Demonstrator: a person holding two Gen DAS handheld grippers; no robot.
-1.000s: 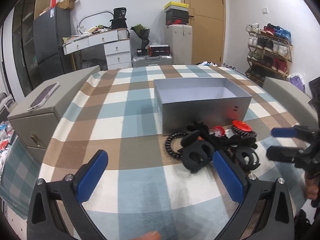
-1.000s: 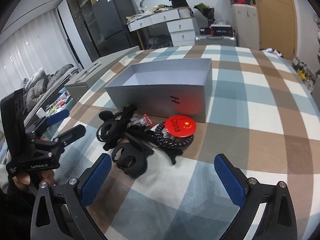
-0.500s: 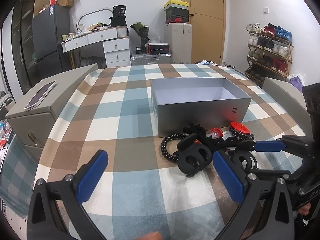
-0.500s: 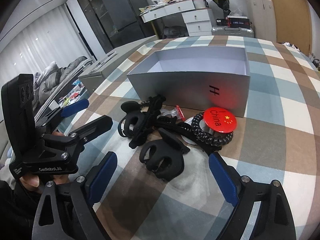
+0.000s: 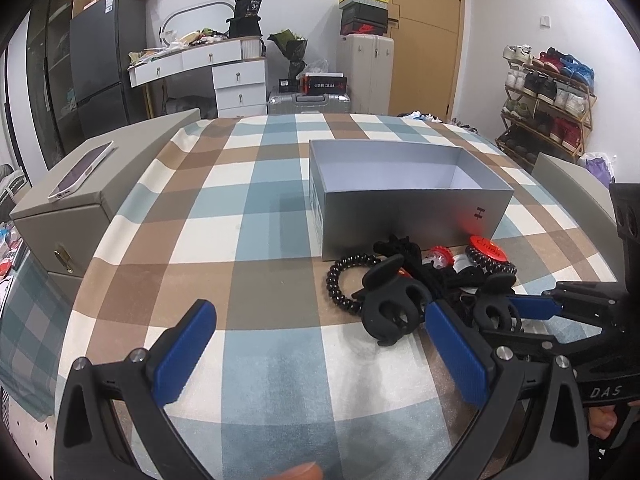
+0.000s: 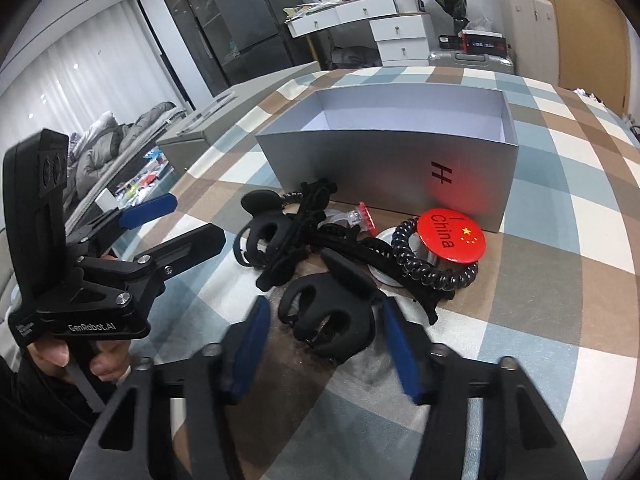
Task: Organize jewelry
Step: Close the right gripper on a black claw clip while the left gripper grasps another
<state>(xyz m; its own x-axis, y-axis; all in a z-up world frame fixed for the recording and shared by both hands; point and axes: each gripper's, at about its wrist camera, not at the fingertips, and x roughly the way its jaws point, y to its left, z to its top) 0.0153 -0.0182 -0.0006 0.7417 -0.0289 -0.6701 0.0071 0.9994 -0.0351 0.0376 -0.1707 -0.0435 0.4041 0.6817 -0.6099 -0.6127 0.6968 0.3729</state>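
While the right tongs (image 6: 324, 354) sit low over the checked cloth of the worktop (image 6: 560, 272), their blue pads stand apart on either side of a black claw hair clip (image 6: 328, 312), nearly closing on it, though whether they touch it cannot be told. Just beyond that clip lies the rest of the heap: a second black claw clip (image 6: 264, 236), a black coiled hair tie (image 6: 436, 268) ringed around a red China badge (image 6: 450, 232), and a small clear piece with a red end (image 6: 362, 216). To the side, the left tongs (image 6: 180, 222) hover with their fingers parted, holding nothing, level with the near edge of the heap. From the left wrist view the left tongs (image 5: 320, 356) frame bare cloth, with another coiled hair tie (image 5: 344, 280) lying at the heap's left side. Behind the heap, touching or almost touching it, stands an open grey box (image 6: 384, 160) with a bare white inside. Farther off, a phone (image 5: 80, 176) rests on a beige cabinet (image 5: 104, 200) beside the worktop, and a shoe rack (image 5: 548, 96) lines the far wall.
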